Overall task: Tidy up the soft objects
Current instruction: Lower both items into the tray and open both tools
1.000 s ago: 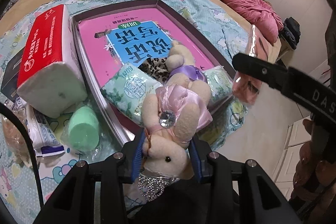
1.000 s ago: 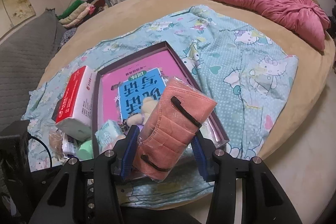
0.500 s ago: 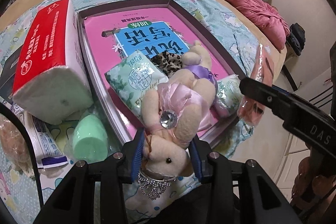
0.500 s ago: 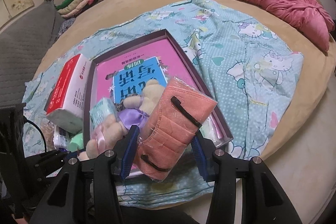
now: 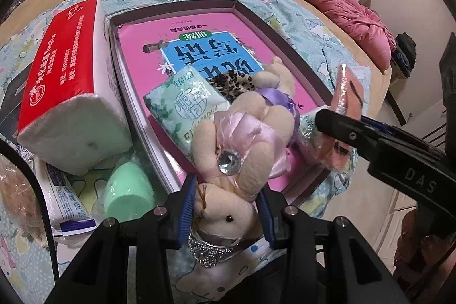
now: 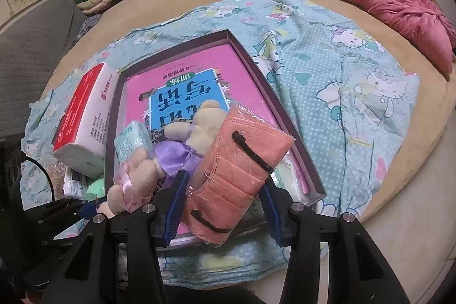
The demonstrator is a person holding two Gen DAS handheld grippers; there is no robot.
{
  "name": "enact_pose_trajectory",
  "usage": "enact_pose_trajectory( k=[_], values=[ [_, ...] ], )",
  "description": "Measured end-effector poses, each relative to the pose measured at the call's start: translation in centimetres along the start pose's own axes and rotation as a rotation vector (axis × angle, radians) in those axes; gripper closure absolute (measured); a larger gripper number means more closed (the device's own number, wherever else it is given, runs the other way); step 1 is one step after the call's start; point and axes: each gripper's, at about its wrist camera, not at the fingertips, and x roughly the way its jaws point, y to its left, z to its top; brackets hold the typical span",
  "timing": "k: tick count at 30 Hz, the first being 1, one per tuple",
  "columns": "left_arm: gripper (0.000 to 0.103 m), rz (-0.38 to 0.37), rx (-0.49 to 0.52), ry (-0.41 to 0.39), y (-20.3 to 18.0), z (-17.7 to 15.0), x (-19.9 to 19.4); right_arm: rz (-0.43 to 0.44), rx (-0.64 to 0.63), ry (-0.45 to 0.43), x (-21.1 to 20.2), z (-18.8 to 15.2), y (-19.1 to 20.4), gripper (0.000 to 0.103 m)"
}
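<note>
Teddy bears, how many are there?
2. One plush bear with a pink bow is held in the left hand-held gripper over the tray. One plush bear with a purple bow lies in the tray behind it. More may be hidden.

Tray far half bare, pink book only. Near end crowded: plush toys, tissue packs. Tissue box blocks the left edge.
</note>
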Motion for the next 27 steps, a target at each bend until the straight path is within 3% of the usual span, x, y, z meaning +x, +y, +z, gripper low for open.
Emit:
enact_pose_trajectory(
  k=[27],
  values=[
    [0.061,0.009,0.008,0.006,-0.6,-0.4,0.0,0.022,0.027,0.039,2.6,0.8,-0.6,0.048]
  ],
)
